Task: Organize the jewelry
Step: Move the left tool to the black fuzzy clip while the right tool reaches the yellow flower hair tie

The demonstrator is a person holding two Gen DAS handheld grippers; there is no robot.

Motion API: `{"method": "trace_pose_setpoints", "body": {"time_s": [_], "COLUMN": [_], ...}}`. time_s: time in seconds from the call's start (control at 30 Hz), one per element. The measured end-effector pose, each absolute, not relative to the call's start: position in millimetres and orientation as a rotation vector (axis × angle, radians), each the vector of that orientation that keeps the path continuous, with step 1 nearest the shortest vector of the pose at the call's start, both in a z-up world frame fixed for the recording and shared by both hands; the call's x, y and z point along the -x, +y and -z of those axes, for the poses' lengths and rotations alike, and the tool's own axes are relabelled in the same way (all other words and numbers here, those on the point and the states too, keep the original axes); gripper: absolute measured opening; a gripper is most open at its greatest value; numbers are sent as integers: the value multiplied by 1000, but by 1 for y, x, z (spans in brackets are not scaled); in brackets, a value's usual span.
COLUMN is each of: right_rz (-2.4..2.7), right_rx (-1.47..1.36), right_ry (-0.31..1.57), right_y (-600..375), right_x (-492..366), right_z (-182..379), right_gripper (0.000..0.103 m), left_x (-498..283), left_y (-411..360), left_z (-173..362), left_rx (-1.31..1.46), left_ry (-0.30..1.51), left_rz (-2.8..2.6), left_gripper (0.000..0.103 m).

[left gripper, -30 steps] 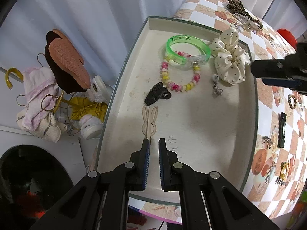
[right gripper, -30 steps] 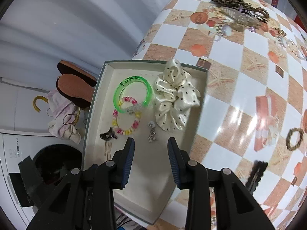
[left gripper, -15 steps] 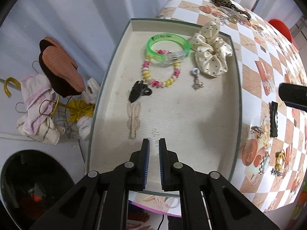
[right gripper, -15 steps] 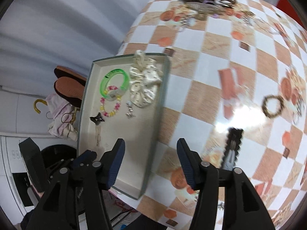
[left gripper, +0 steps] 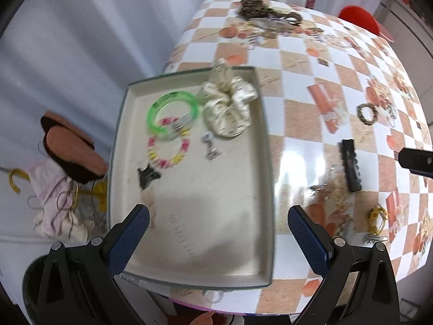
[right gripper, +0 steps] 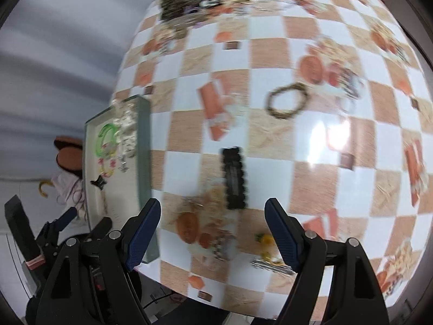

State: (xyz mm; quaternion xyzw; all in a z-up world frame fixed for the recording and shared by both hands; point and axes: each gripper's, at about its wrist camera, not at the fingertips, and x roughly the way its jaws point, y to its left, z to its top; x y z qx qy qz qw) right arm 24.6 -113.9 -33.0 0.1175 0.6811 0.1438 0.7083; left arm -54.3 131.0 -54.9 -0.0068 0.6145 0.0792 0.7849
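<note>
Both tools empty, jaws opening wide: my left tool (left gripper: 216, 233) over the tray (left gripper: 266, 178) at the bench's left edge, my right tool (right gripper: 211, 224) above the black hair clip (right gripper: 234, 178) near the bench's front edge. Risk: views are smeared; a hasty close could snag the yellow ring (right gripper: 263, 239) or neighbouring trinkets, or skid the clip off the glossy bench (right gripper: 270, 40).

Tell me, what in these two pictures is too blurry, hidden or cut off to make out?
- Far pile of jewelry: right wrist view, motion blur; single pieces cannot be told apart.
- Faint writing on the tray floor: left wrist view, blurred, unreadable.
- Small charm in the tray: left wrist view, too blurred to name.
- Yellow piece near the table edge: right wrist view, blurred, partly behind the right gripper finger.
- Right gripper in the left wrist view: cut off by the edge.
</note>
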Motion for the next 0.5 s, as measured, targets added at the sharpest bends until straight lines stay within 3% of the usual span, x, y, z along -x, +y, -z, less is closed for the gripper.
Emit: {"method": "trace_pose_setpoints", "body": {"time_s": [0.5], "right_rz": [-164], "right_rx": [-290], "right_ry": [1534], "right_y": [-199], "right_x": [4], "right_z": [46], "right_gripper": [82], "left_x": [21], "left_y": [57], "left_z": [59], "left_rx": [-44], "left_ry": [1355], "left_rz": [27], "left_gripper": [103]}}
